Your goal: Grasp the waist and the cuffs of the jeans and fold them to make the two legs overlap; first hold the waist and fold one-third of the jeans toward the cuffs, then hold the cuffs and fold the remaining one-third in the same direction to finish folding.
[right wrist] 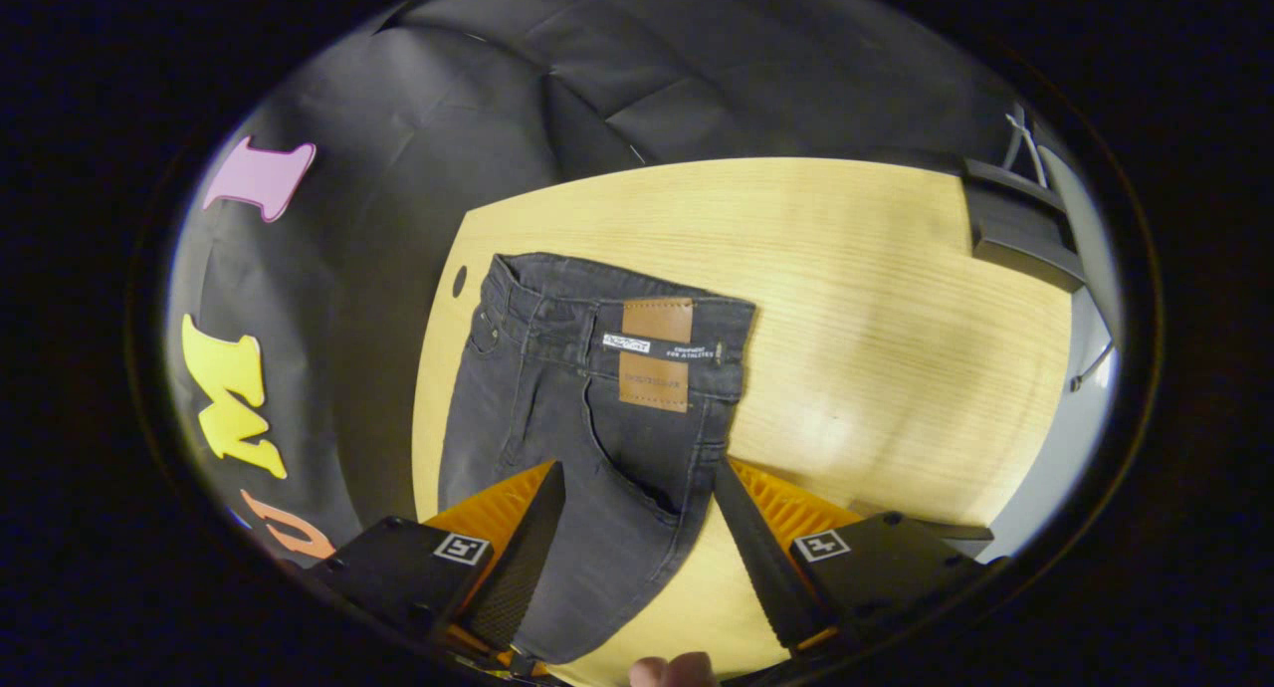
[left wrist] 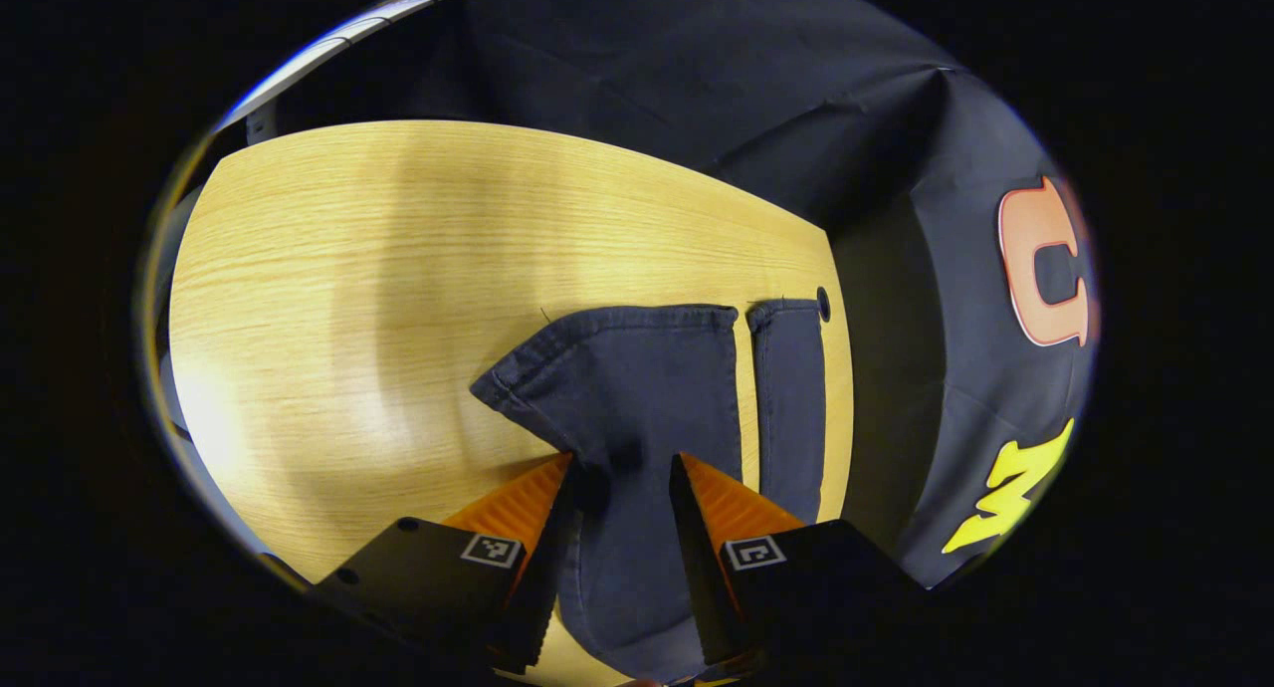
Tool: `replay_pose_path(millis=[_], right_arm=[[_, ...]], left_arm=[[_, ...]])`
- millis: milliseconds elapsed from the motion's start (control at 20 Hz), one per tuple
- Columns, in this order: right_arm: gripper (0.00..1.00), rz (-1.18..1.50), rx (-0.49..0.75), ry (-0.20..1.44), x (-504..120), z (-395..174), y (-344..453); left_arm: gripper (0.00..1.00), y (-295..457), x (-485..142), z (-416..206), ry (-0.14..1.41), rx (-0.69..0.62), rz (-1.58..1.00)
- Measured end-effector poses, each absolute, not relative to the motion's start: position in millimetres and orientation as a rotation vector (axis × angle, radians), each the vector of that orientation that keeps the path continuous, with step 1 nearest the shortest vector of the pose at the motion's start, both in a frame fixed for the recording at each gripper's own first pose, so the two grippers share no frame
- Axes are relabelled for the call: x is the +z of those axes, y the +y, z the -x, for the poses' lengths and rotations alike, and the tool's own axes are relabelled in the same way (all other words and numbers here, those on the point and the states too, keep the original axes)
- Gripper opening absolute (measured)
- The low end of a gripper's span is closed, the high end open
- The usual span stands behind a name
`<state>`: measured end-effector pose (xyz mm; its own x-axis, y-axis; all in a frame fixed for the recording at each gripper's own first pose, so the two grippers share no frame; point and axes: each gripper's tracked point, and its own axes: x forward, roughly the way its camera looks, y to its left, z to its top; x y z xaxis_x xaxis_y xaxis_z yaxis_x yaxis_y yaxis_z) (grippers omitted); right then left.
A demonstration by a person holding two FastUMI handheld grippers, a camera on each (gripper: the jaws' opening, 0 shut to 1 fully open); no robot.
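While jeans (left wrist: 637,398) lie flat on table (left wrist: 328,269), L gripper (left wrist: 622,478) is spread w/ one cuff just ahead between its fingers. R gripper (right wrist: 637,488) is spread over the hip, waist (right wrist: 617,329) ahead. Best bite: both denim layers, deep, both ends level.

Left gripper view: close above the cuffs (left wrist: 647,368), facing down along the legs. Right gripper view: close above the waist (right wrist: 617,339). Shared: jeans (right wrist: 587,448) and table (left wrist: 398,249).

One pair of jeans (right wrist: 587,408), two hand-held grippers, one table (left wrist: 398,229).
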<state>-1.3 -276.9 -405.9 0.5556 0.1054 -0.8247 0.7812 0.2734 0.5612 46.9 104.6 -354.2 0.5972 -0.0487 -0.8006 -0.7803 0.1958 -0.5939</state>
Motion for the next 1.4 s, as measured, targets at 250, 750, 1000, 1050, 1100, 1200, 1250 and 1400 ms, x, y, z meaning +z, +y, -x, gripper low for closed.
replay_pose_path(millis=[250, 750, 1000, 1050, 1100, 1200, 1250, 1400], right_arm=[[0.95, -1.173, -0.698, 1.023, -411, -3, -273], [0.10, -1.094, -0.875, 1.104, -419, 19, -285], [0.01, -1.188, -0.845, 1.092, -415, 14, -284], [0.01, -1.228, -0.835, 1.071, -410, 13, -284], [0.00, -1.266, -0.824, 1.052, -404, 12, -285], [0.00, -1.314, -0.797, 1.015, -392, 14, -289], [0.00, -1.327, -0.777, 1.002, -388, 14, -291], [0.00, -1.340, -0.698, 0.951, -367, 10, -298]], left_arm=[[0.47, 95, -362, -63, 0.864, 0.591, 1.249], [0.08, 91, -365, -61, 0.921, 0.603, 1.295], [0.05, 83, -339, -67, 0.931, 0.542, 1.319], [0.05, 83, -330, -71, 0.921, 0.539, 1.341], [0.05, 82, -323, -74, 0.912, 0.540, 1.368], [0.05, 80, -310, -75, 0.909, 0.530, 1.417], [0.05, 79, -304, -75, 0.909, 0.524, 1.435], [0.05, 82, -285, -82, 0.895, 0.525, 1.496]])
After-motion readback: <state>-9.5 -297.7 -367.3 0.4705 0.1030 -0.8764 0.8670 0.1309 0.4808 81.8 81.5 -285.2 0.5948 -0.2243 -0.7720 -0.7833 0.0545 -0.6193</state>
